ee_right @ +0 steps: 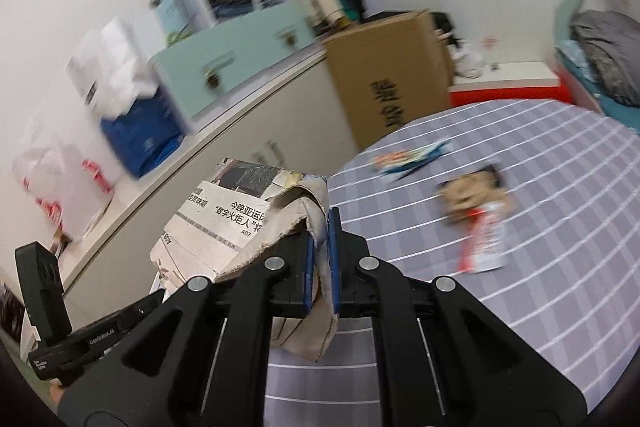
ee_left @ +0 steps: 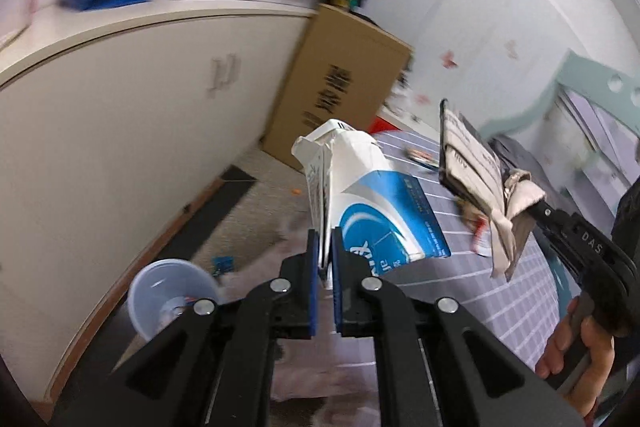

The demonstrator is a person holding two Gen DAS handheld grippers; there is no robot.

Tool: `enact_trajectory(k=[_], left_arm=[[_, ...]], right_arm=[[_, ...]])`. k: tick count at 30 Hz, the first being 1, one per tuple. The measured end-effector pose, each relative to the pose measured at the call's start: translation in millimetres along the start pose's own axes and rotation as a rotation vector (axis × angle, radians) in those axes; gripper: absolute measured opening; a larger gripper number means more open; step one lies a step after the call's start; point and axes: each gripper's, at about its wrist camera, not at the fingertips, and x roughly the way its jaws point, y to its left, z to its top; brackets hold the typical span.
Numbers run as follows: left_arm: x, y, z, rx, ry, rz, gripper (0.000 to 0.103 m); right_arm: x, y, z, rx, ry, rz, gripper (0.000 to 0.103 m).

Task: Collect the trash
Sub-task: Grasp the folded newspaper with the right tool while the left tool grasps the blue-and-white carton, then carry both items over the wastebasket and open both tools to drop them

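My left gripper [ee_left: 326,253] is shut on a flattened blue-and-white carton [ee_left: 372,199] and holds it in the air past the bed's edge. My right gripper [ee_right: 322,247] is shut on a crumpled newspaper piece [ee_right: 224,223] with a torn beige wrapper; it also shows at the right of the left wrist view [ee_left: 476,167]. A light blue trash bin [ee_left: 172,295] with some trash inside stands on the floor below and left of my left gripper. On the bed lie a red-and-white wrapper [ee_right: 486,243], a crumpled brown wrapper [ee_right: 468,199] and a colourful flat wrapper [ee_right: 408,161].
The bed has a grey sheet with white lines [ee_right: 540,267]. A large cardboard box [ee_right: 392,83] stands between the bed and a long white cabinet [ee_left: 120,131]. On the cabinet are a mint drawer box [ee_right: 240,55], a blue bag [ee_right: 140,131] and plastic bags [ee_right: 60,183].
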Motion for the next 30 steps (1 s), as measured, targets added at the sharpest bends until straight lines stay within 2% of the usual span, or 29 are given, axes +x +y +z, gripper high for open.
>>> enact_trajectory(k=[5, 7, 11, 16, 23, 30], left_arm=[[-10, 72, -11, -0.096, -0.011, 0.124, 0.005], [-10, 102, -17, -0.149, 0.008, 0.146, 0.005], [3, 158, -36, -0.221, 0.051, 0.266, 0.005], [30, 207, -56, -0.286, 0.121, 0.343, 0.005], [85, 252, -82, -0.321, 0.251, 0.399, 0.005], [147, 259, -91, -0.317, 0.361, 0.397, 0.006]], right_arm=[[45, 67, -29, -0.096, 0.083, 0.057, 0.007], [63, 91, -44, -0.134, 0.116, 0.077, 0.007], [104, 136, -77, -0.208, 0.187, 0.101, 0.007], [153, 167, -117, -0.272, 0.274, 0.091, 0.007], [212, 168, -162, -0.332, 0.367, 0.02, 0.007], [249, 149, -183, -0.37, 0.395, -0.074, 0.007]])
